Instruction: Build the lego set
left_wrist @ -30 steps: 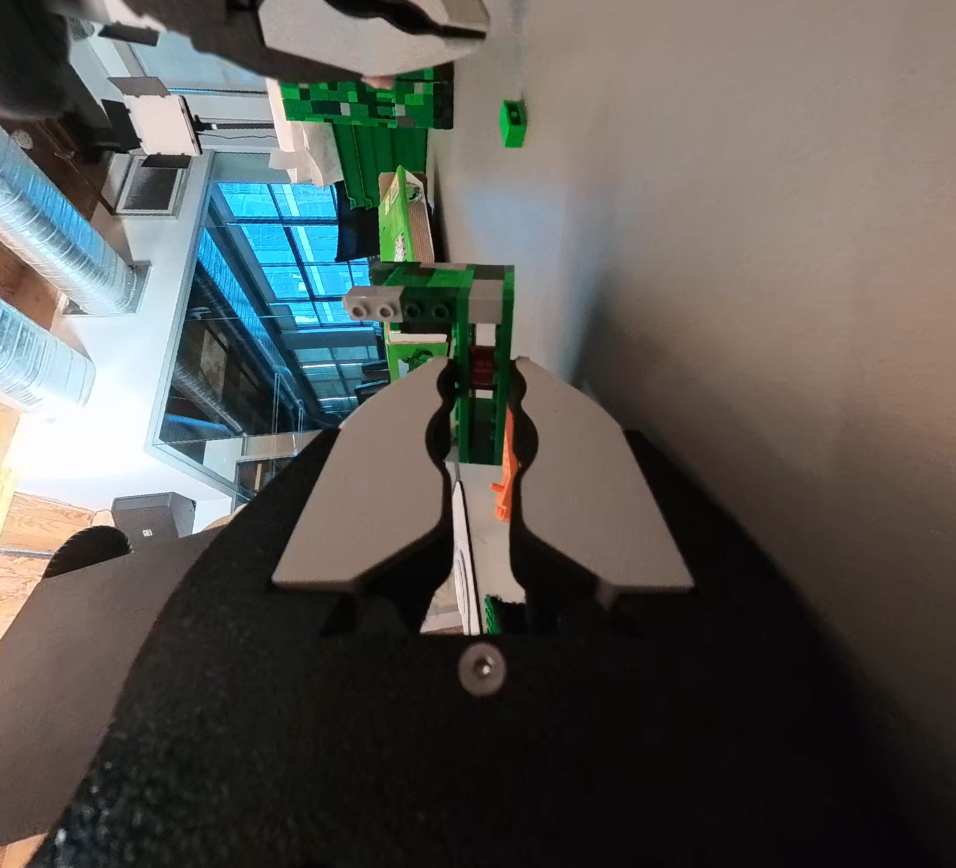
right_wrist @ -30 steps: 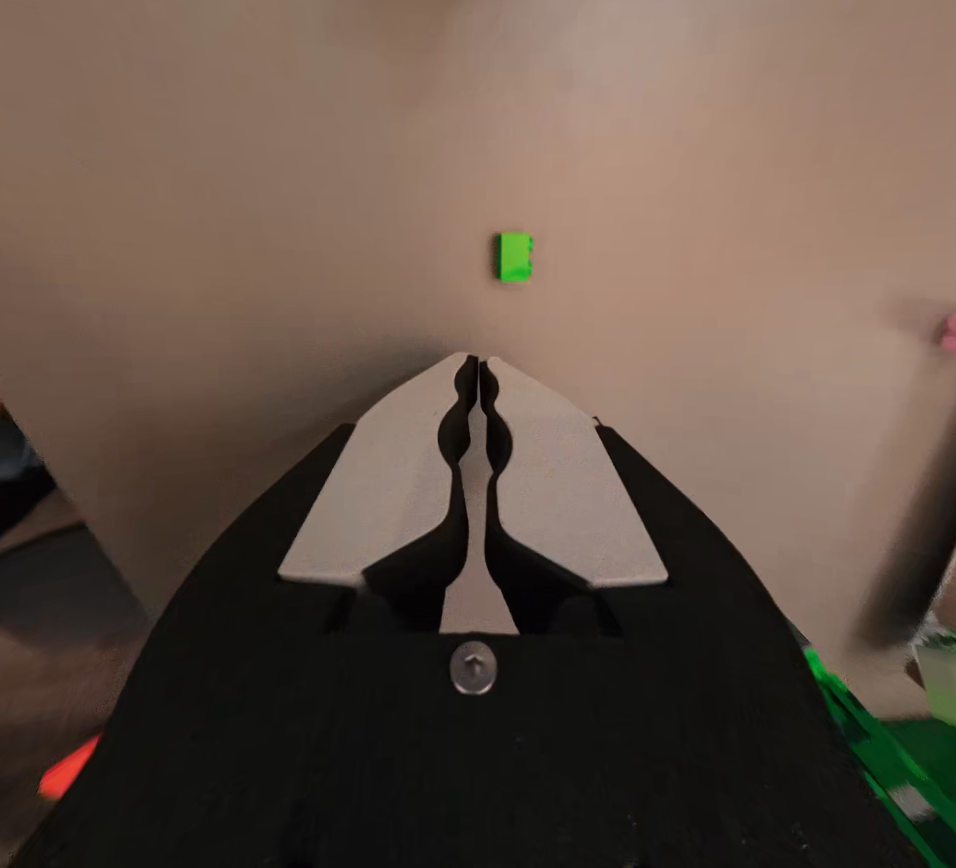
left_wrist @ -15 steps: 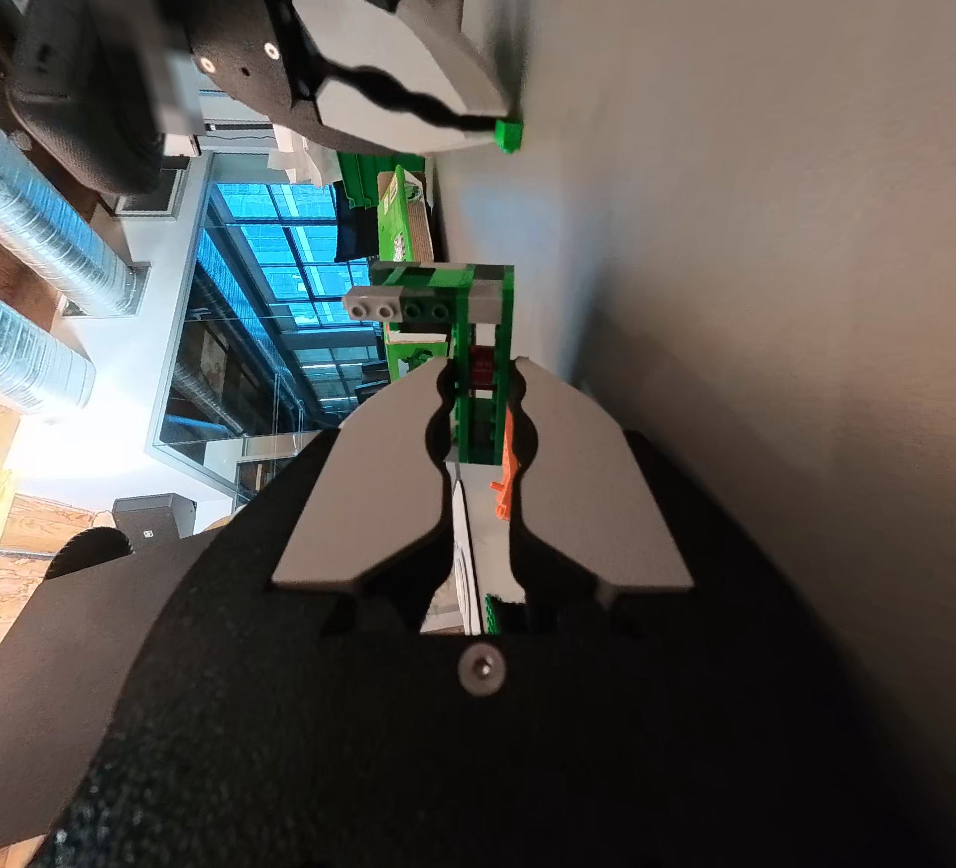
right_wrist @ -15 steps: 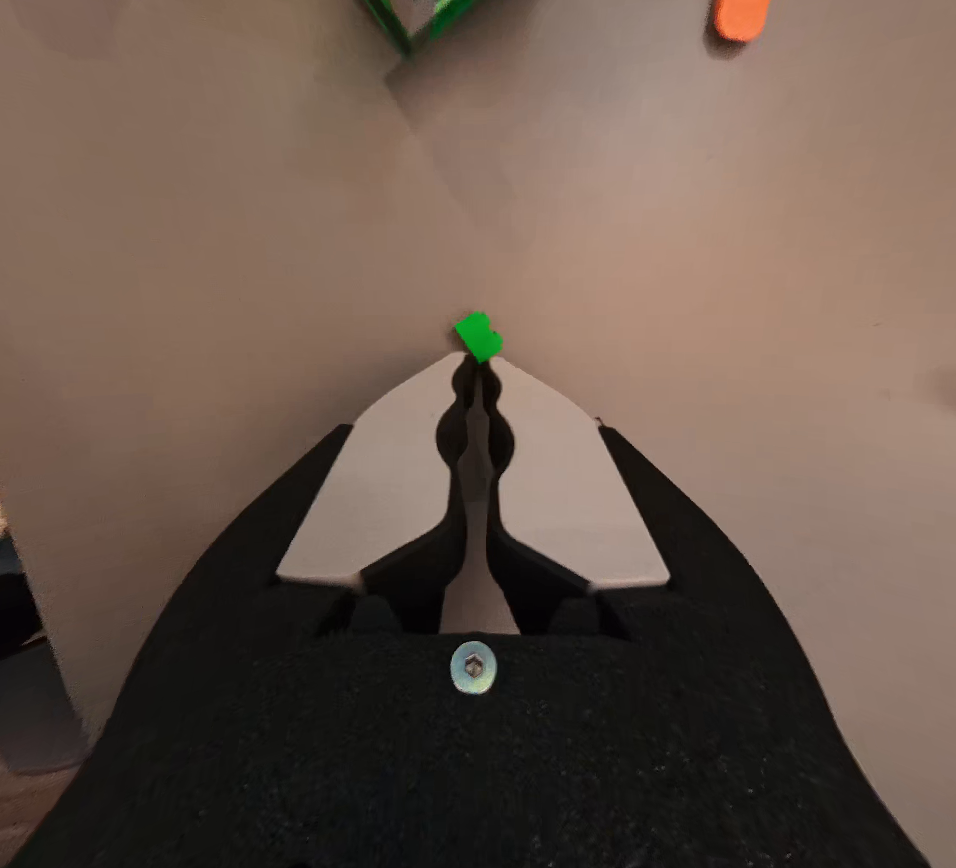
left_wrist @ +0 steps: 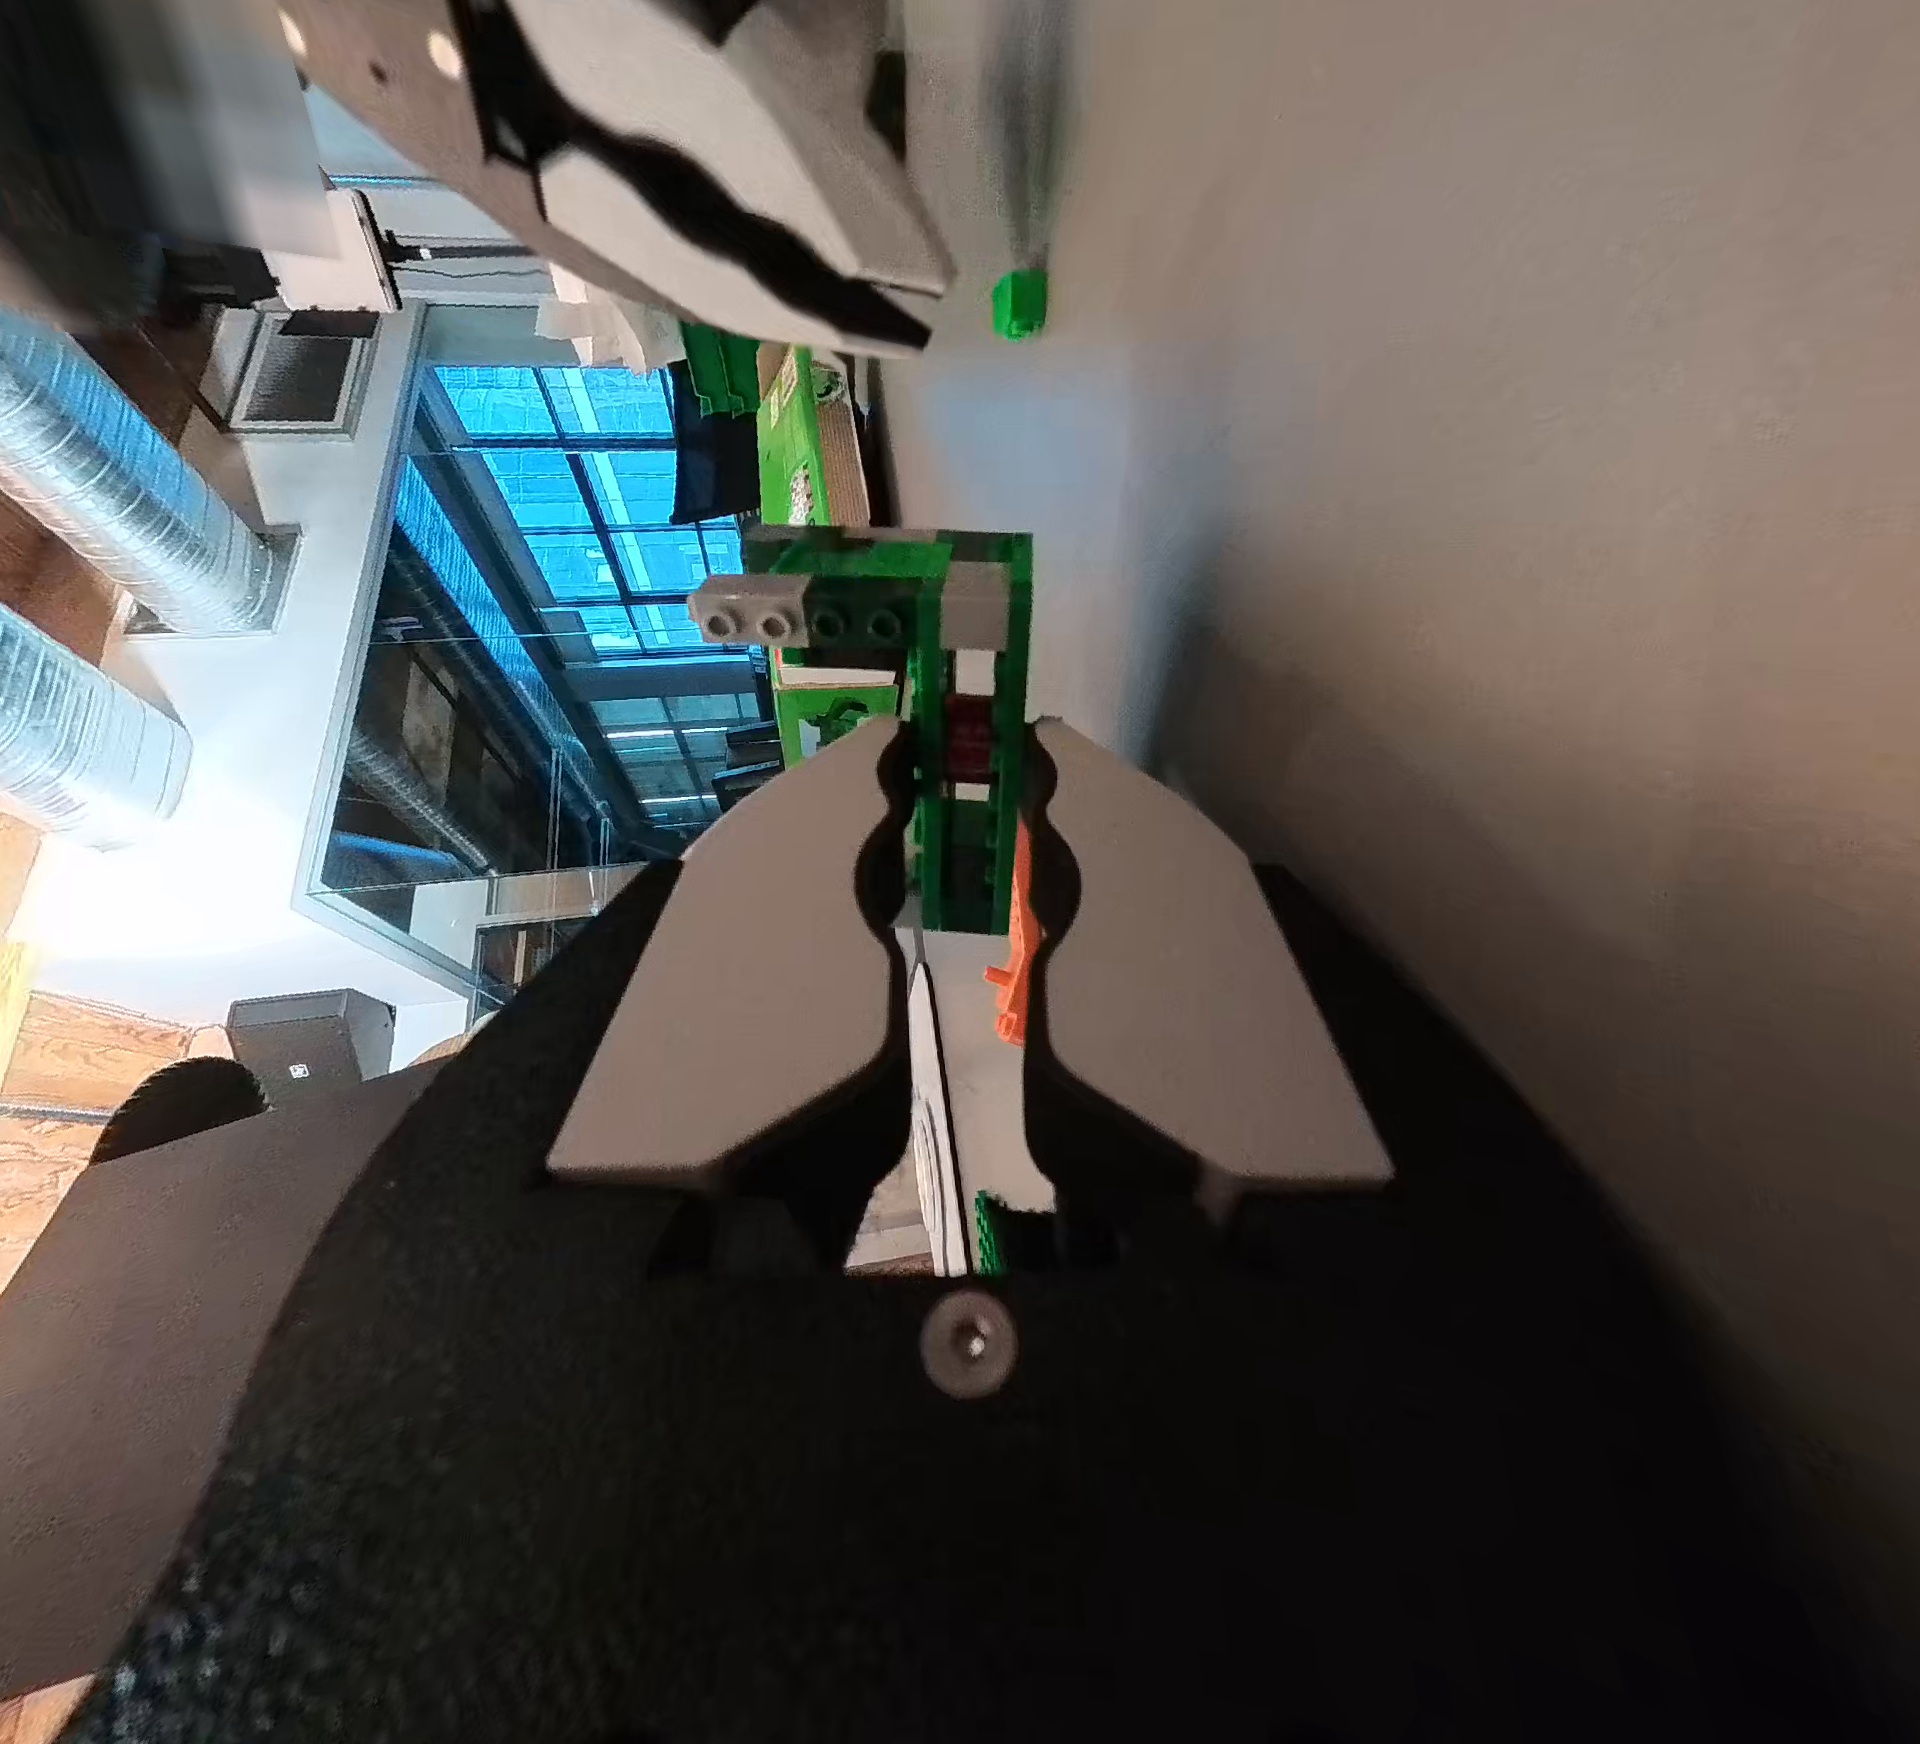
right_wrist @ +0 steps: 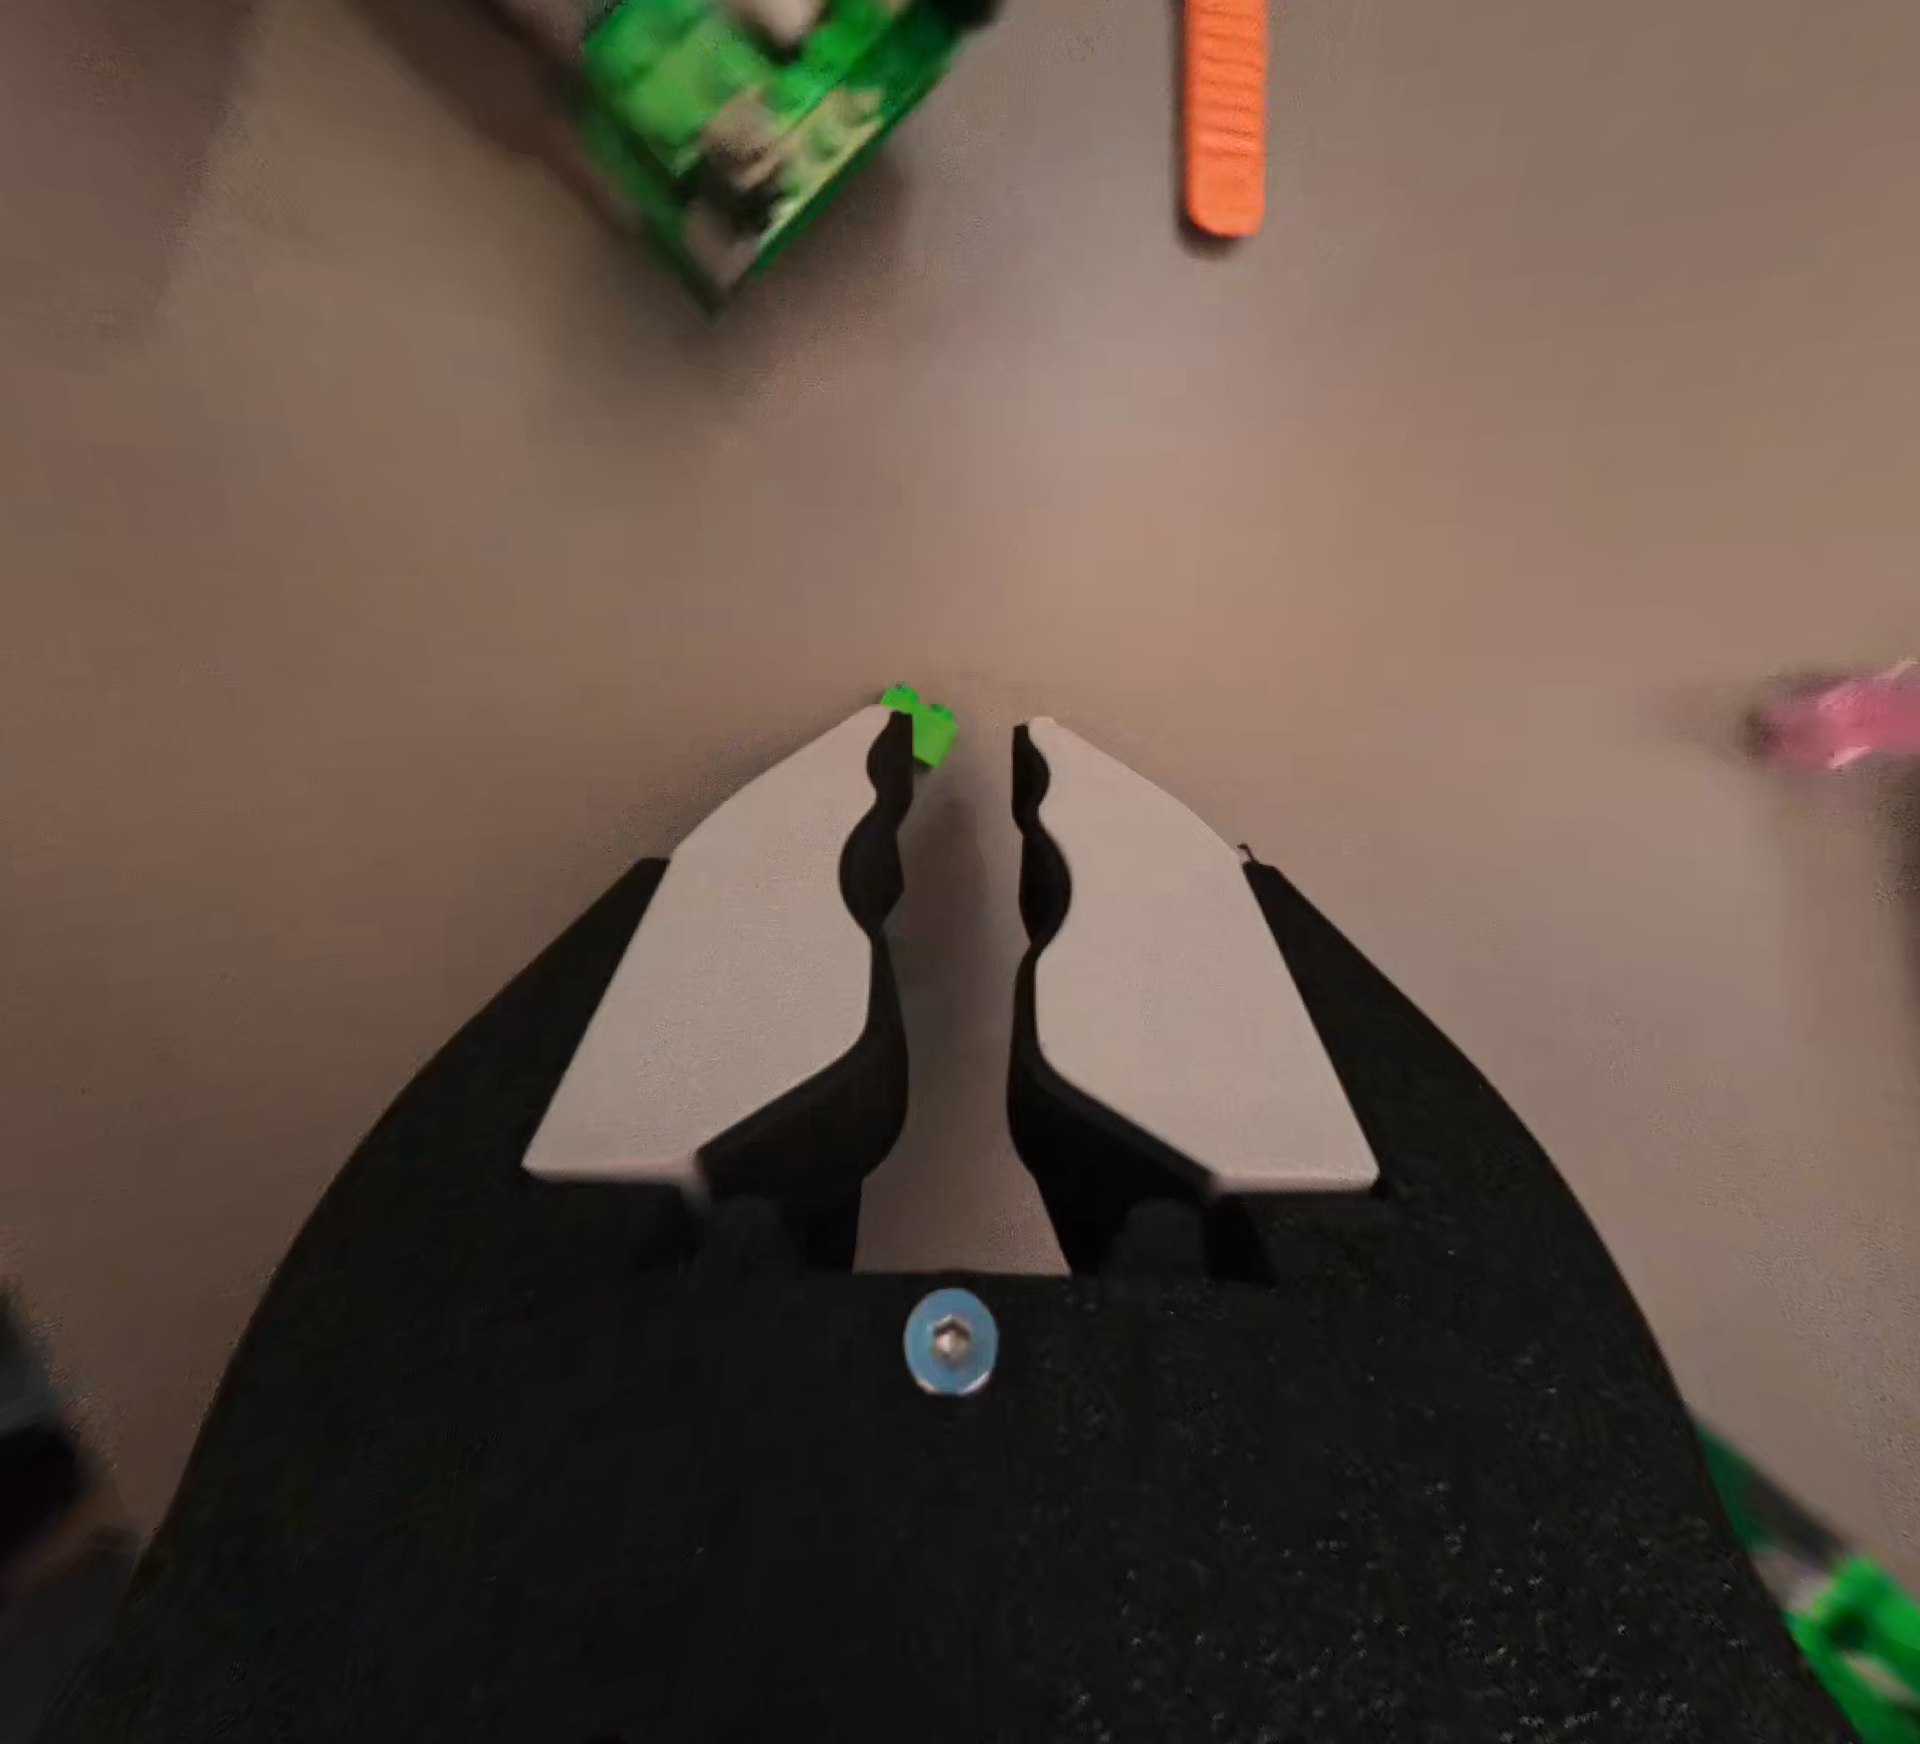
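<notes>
My left gripper (left_wrist: 966, 749) is clamped on the green lego build (left_wrist: 961, 759), fingers pressed against its two sides. The build sticks out fwd past the tips, w/ a grey studded piece (left_wrist: 750, 622) at its far end and a dark red bit in the middle. An orange piece (left_wrist: 1016, 946) sits just inside the right finger, against the build. Left cam is rolled sideways, so the grey table (left_wrist: 1455, 551) runs down the right side of the view.

My right gripper (right_wrist: 964, 736) is spread, w/ a clear gap between the tips, pointing down at the table (right_wrist: 1039, 499). The small green brick (right_wrist: 925, 730) lies on the table right at the tip of the left finger (right_wrist: 769, 946), touching or nearly so; can't tell which. Not pinched. In the left view the same brick (left_wrist: 1018, 304) sits on the table just off the right gripper's tips (left_wrist: 914, 312).

Further out in the right view: the build (right_wrist: 769, 84) in my other gripper, blurred; an orange brick separator (right_wrist: 1226, 32) lying flat, apart from it; a blurred pink thing (right_wrist: 1839, 718) at the right edge; more green pieces (right_wrist: 1860, 1611) bottom right.
</notes>
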The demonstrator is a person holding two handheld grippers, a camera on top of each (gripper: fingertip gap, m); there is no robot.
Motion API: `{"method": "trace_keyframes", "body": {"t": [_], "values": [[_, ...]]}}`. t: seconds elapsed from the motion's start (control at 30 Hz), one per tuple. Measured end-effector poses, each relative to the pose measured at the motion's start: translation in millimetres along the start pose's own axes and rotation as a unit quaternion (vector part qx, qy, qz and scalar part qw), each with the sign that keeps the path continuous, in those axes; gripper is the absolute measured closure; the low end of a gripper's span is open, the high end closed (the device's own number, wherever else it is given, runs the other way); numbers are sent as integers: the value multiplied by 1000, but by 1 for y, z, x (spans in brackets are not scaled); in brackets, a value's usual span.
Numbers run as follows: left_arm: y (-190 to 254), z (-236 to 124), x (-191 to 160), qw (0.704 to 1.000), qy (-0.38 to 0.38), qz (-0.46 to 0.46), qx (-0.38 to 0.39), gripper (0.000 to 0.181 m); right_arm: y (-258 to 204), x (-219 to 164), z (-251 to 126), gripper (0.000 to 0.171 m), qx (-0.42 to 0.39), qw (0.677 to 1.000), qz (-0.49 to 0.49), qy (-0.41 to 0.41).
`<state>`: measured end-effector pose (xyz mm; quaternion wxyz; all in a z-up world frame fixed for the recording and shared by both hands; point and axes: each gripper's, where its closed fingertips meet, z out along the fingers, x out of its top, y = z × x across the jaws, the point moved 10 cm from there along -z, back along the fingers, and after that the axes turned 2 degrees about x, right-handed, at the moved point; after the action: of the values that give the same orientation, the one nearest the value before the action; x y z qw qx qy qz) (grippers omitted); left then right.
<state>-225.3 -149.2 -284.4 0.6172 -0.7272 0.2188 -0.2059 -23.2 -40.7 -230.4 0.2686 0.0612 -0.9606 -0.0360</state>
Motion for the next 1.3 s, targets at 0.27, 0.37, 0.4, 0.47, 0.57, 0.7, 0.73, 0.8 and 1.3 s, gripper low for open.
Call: {"method": "trace_keyframes", "body": {"t": [0.27,0.37,0.4,0.47,0.57,0.7,0.73,0.8,1.3], "values": [[0,0,0,1000,1,1,-1,162,1,20,17,140,14,987,105,-124],[0,0,0,1000,1,3,-1,162,-3,22,23,149,1,984,91,-155],[0,0,0,1000,-1,2,1,162,-3,21,23,154,-1,982,97,-163],[-3,1,-1,1000,-21,-5,15,162,-4,20,20,155,-12,984,96,-149],[-11,3,0,996,-73,-44,33,163,-6,24,4,155,-61,994,91,-14],[-9,10,10,991,-116,-67,-4,163,-22,19,-11,155,-107,963,83,234],[-7,11,13,992,-121,-47,-7,163,-26,12,-6,155,-120,959,71,247],[-2,11,17,993,-118,-9,-7,162,-34,-1,7,155,-120,963,32,239],[-1,10,17,994,-106,-5,-14,163,-17,-33,16,154,77,985,-15,151]]}}
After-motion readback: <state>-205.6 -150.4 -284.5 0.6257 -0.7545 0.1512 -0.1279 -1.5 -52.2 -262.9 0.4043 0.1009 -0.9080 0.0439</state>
